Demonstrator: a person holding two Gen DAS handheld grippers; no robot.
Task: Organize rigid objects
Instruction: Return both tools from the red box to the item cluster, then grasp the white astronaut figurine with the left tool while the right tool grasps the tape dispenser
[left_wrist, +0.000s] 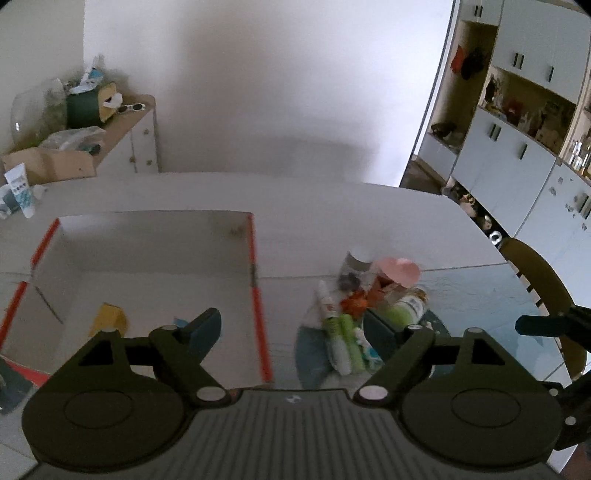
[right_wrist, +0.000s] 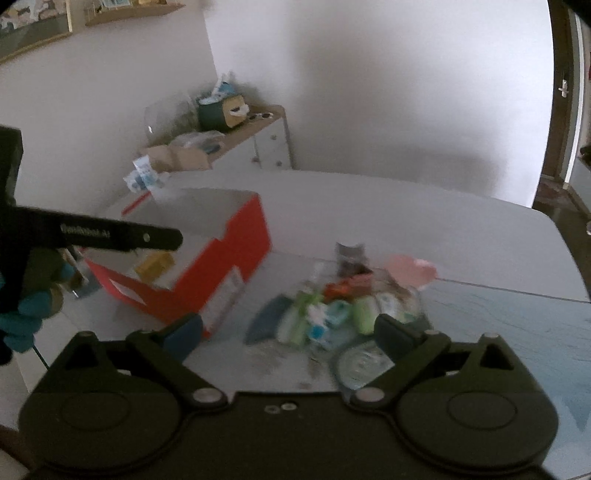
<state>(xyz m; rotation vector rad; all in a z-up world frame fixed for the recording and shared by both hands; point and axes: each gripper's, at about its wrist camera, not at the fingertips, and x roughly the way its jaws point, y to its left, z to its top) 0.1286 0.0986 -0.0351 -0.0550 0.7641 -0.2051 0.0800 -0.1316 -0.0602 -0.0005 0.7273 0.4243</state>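
Observation:
A red cardboard box (left_wrist: 255, 258) with a white inside sits on the table; a yellow packet (left_wrist: 109, 319) lies in it. The same box (right_wrist: 236, 243) shows at the left in the right wrist view. A heap of small items (left_wrist: 354, 317) lies to its right: green tubes, an orange piece, a pink lid (left_wrist: 400, 271), a dark jar. My left gripper (left_wrist: 291, 332) is open over the box's right wall with nothing between its fingers. My right gripper (right_wrist: 290, 336) is open and empty, just before the heap (right_wrist: 332, 310).
The table (left_wrist: 295, 206) is white, with a blue patterned mat (right_wrist: 517, 325) at the right. A wooden chair (left_wrist: 539, 288) stands at the right edge. A cluttered sideboard (left_wrist: 122, 125) and a white tube (left_wrist: 22, 190) are at the far left. A gloved hand (right_wrist: 22, 317) holds the other gripper.

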